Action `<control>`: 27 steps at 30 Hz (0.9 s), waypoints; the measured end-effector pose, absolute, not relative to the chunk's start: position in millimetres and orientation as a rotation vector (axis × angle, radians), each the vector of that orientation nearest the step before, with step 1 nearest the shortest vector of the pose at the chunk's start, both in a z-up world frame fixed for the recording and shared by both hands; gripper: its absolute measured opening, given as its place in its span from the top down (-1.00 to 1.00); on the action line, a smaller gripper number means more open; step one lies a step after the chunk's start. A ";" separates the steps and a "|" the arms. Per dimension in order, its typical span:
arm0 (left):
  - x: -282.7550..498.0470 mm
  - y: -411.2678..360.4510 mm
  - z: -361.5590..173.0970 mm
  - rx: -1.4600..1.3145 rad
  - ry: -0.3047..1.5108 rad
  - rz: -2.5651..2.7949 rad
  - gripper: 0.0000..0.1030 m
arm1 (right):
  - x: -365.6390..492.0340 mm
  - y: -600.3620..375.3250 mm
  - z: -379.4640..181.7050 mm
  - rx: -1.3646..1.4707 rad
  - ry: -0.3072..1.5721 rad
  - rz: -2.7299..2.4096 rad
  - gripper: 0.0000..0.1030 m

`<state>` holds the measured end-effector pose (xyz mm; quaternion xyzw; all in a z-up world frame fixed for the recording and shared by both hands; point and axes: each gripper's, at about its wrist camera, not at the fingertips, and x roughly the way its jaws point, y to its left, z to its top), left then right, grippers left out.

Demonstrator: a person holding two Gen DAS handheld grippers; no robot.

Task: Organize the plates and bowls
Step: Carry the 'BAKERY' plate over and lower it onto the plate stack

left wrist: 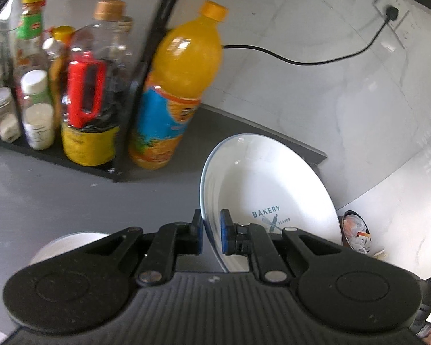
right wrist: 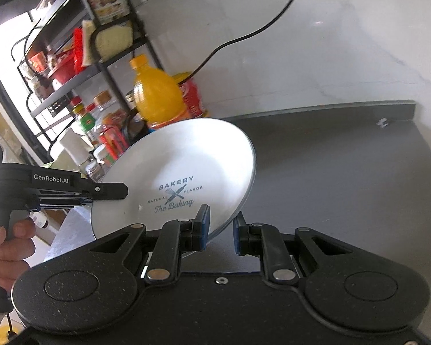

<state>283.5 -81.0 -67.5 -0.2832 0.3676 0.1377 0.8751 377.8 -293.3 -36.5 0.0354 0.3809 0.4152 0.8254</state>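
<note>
A white plate [left wrist: 273, 189] printed "BAKERY" stands tilted on edge above the dark counter. My left gripper [left wrist: 212, 235] is shut on its lower rim, one blue pad on each face. In the right wrist view the same plate [right wrist: 172, 166] hangs in the air, and the left gripper [right wrist: 120, 194] grips its left edge. My right gripper [right wrist: 221, 228] is open around the plate's lower right rim, with a gap between the rim and the right pad. A white bowl [left wrist: 69, 244] shows low on the left behind the left gripper.
A black wire rack [right wrist: 106, 72] full of sauce bottles and jars stands at the left. Beside it is an orange juice bottle [left wrist: 181, 86]. A black cable [left wrist: 301, 60] runs along the marble wall to a socket. The dark counter [right wrist: 344, 178] spreads right. A small filled container [left wrist: 357, 234] sits past the plate.
</note>
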 end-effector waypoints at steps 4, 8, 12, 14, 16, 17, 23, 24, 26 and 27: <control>264.5 -63.2 -72.3 -0.600 0.776 0.306 0.81 | 363.2 -275.6 -39.3 0.065 0.825 0.895 0.69; 249.2 -49.7 -80.4 -0.610 0.790 0.325 0.81 | 350.3 -259.5 -43.7 0.046 0.844 0.904 0.68; 236.3 -39.5 -88.9 -0.620 0.810 0.341 0.81 | 338.6 -245.8 -50.0 0.027 0.869 0.910 0.69; 230.0 -35.5 -94.0 -0.624 0.820 0.348 0.81 | 333.8 -239.1 -53.6 0.016 0.883 0.912 0.69; 223.9 -32.2 -99.2 -0.630 0.831 0.357 0.81 | 329.3 -233.5 -56.9 0.006 0.896 0.915 0.69; 221.3 -30.5 -102.0 -0.635 0.836 0.361 0.81 | 327.3 -230.7 -58.2 -0.001 0.901 0.916 0.69; 202.7 -23.3 -119.1 -0.657 0.865 0.383 0.81 | 315.3 -218.6 -69.1 -0.037 0.933 0.928 0.69; 199.7 -22.4 -121.7 -0.660 0.869 0.387 0.81 | 313.1 -216.3 -71.1 -0.044 0.939 0.930 0.69; 194.2 -20.9 -126.9 -0.666 0.880 0.396 0.81 | 308.1 -211.7 -74.1 -0.058 0.947 0.934 0.69; 191.5 -19.9 -129.8 -0.672 0.884 0.400 0.81 | 306.1 -209.7 -76.0 -0.064 0.952 0.935 0.69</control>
